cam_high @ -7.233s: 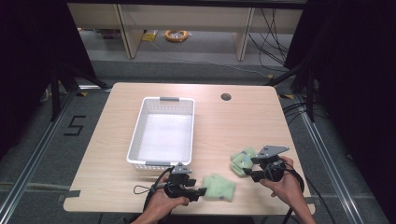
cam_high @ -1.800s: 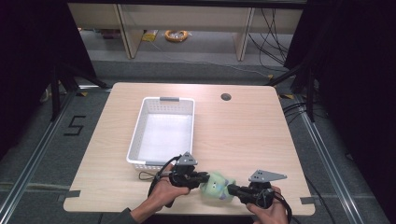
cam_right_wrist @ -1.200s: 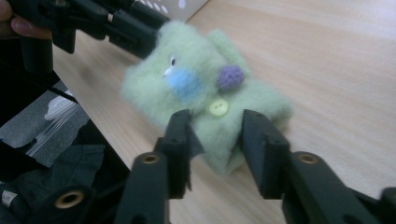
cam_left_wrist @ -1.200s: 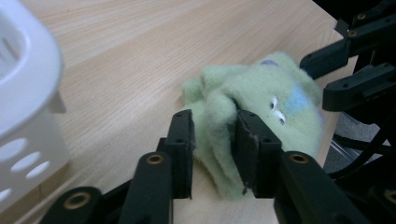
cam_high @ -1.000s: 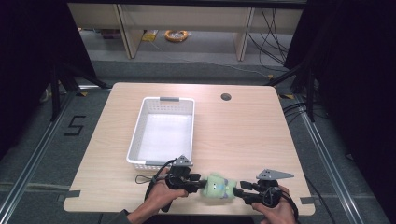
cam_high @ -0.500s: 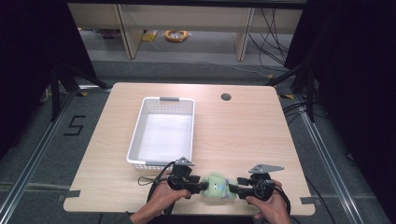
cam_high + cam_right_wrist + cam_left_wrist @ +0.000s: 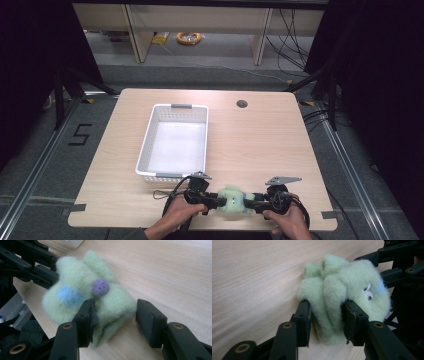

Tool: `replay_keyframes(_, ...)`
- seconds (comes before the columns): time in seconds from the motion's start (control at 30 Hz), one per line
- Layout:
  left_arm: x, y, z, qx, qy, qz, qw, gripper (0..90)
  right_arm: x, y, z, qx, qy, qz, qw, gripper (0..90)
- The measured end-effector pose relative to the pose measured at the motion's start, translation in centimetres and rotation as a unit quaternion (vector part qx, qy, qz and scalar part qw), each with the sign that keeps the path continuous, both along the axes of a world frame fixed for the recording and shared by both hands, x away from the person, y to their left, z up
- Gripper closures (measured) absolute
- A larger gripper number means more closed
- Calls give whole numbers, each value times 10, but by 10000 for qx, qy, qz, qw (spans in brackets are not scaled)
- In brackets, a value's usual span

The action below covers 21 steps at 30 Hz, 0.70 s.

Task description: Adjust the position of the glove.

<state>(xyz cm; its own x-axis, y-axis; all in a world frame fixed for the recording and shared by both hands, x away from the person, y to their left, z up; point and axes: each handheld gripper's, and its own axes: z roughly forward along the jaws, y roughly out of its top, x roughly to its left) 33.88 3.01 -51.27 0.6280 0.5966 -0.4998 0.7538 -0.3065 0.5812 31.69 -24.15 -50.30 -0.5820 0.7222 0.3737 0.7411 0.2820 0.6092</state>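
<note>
- Where the desk point(image 7: 260, 145) runs toward the person's edge, a fuzzy pale-green cloth bundle point(image 7: 233, 200) lies bunched up on the wood, between the two hands.
- From the left, the left hand-held gripper point(image 7: 325, 315) is clenched on a thick fold of the bundle, both pads pressed into the fleece; its jaws have just been closing on that fold.
- From the right, the right hand-held gripper point(image 7: 115, 315) straddles the bundle's other end: one pad touches the fleece, the other stands clear of it with bare desk in the gap, so this one is not gripping.
- On the cloth, a blue tuft point(image 7: 67, 294) and a purple tuft point(image 7: 100, 287) sit side by side.
- Behind the left hand, a white basket point(image 7: 145, 150) stands near the bundle but apart from it.
</note>
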Motion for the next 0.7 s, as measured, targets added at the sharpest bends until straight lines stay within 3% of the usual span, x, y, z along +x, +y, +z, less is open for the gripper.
replay_keyframes(0.17,-1,0,-1,-184,-47,-42,9998,686,2,1,-2,91,70,37,9999,508)
replay_keyframes(0.27,-3,1,1,-51,-155,-36,9999,717,2,0,-2,117,135,31,9998,522)
replay_keyframes(0.33,-4,1,2,-3,-205,-99,9997,735,3,-2,-5,273,178,87,9994,537)
replay_keyframes(0.37,-4,2,2,14,-197,-87,9998,740,1,-2,-4,303,337,-2,9990,545)
replay_keyframes(0.4,-3,1,0,-151,-206,-85,9996,742,2,-2,-5,410,361,21,9985,555)
replay_keyframes(0.47,-3,2,2,-23,-191,-117,9997,745,2,-3,-6,468,376,64,9982,578)
replay_keyframes(0.5,-3,2,2,-14,-193,-95,9998,747,4,-5,-8,431,275,125,9986,595)
replay_keyframes(0.53,-3,1,0,-157,-208,-117,9996,748,4,-5,-8,464,288,106,9985,605)
replay_keyframes(0.63,-3,2,1,-163,-209,-151,9995,754,4,-6,-11,684,331,179,9970,669)
replay_keyframes(0.7,-5,2,3,-32,-236,-135,9996,758,4,-7,-11,752,342,218,9963,712)
